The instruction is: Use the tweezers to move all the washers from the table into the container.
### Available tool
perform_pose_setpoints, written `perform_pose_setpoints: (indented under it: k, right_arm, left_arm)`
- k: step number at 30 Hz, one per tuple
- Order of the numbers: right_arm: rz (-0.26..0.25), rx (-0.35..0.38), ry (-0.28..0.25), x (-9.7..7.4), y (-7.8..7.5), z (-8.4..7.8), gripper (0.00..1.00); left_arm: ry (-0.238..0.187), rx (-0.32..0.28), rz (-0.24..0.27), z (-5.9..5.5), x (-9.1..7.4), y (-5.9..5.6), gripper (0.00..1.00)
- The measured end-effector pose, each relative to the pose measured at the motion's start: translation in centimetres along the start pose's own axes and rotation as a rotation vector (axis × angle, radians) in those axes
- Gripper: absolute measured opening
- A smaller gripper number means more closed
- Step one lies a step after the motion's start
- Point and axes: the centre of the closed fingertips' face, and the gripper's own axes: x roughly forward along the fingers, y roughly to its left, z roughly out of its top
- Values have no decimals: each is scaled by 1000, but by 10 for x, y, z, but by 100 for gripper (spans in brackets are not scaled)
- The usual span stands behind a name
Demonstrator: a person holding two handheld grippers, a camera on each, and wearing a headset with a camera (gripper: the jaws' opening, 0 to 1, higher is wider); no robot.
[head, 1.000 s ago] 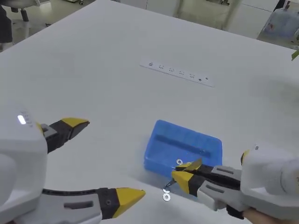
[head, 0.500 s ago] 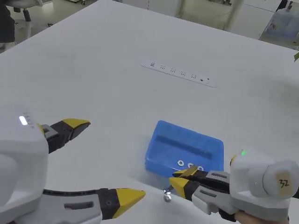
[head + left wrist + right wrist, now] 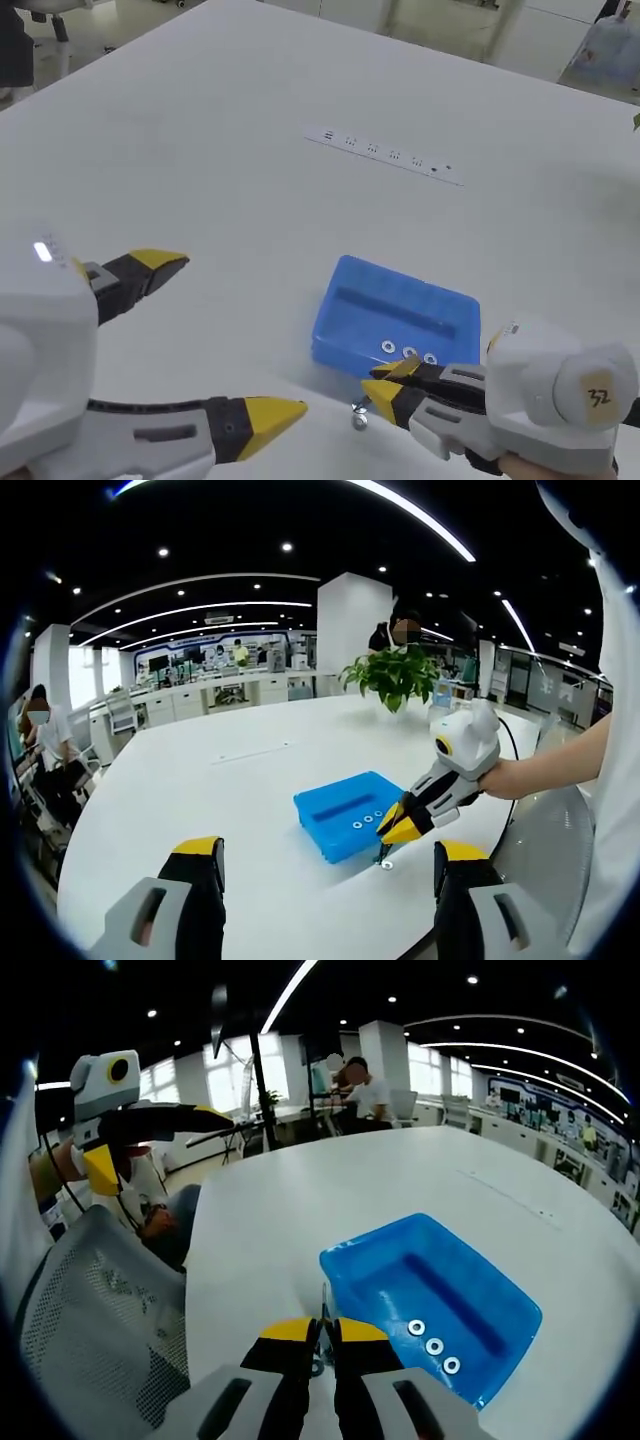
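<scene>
Right tool [image 3: 372, 382] clamps tweezers [image 3: 324, 1302] beside container [image 3: 400, 305]; left tool [image 3: 243, 335] gapes wide

Open office, ceiling spotlights [image 3: 162, 552], desks [image 3: 205, 687], perhaps windows [image 3: 225, 1080]

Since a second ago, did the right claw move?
Yes. The right claw, shut on the tweezers, backed off the blue container toward the person; it now hangs by the washer on the table.
</scene>
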Motion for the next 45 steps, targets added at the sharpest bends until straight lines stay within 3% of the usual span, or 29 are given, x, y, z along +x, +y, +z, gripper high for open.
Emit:
perform_pose_setpoints:
  k: [8, 19, 22, 29, 34, 38, 45]
  right_arm:
    - [12, 1, -6, 4, 6, 2, 4]
    - [-10, -17, 14, 0, 1, 0, 3]
    - [2, 26, -32, -7, 2, 13, 3]
    - [32, -5, -110, -24, 4, 51, 3]
    - [16, -6, -147, -29, -5, 70, 3]
    - [-3, 7, -161, -28, -14, 76, 3]
    - [-41, 46, -133, -17, -33, 72, 3]
  left_arm:
    - [0, 2, -3, 0, 0, -1, 88]
    - [-7, 1, 0, 1, -1, 1, 87]
    - [-10, -1, 3, 1, -2, 1, 87]
    - [-15, -10, 2, 0, -3, 0, 87]
    - [-16, -8, 0, 1, -3, 0, 87]
    - [-19, -9, 2, 2, -3, 0, 87]
    - [-14, -9, 8, 0, -5, 2, 87]
